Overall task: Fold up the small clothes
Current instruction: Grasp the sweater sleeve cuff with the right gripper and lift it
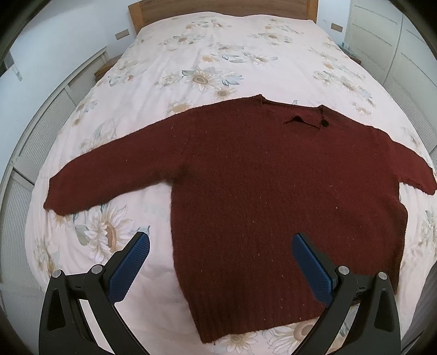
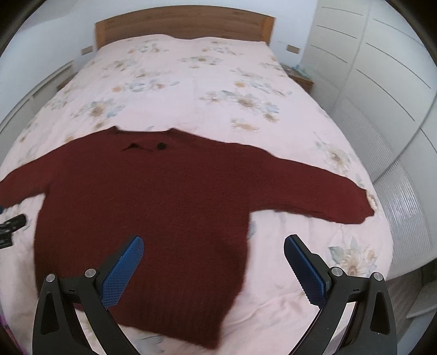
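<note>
The red sweater (image 1: 273,191) is laid flat on the bed (image 1: 218,54), both grippers' fingers (image 1: 131,262) are spread wide, and a sleeve (image 1: 109,174) should be grabbed next.

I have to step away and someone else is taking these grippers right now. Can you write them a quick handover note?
Left gripper: open, empty, above the sweater's lower left hem corner.
Right gripper: open, empty, above the lower right hem corner.
Sweater: dark red, lying flat on the floral bedspread, both sleeves spread out, collar toward the headboard.
Done: garment laid out.
Left: every fold; no sleeve or hem is turned in yet.
</note>
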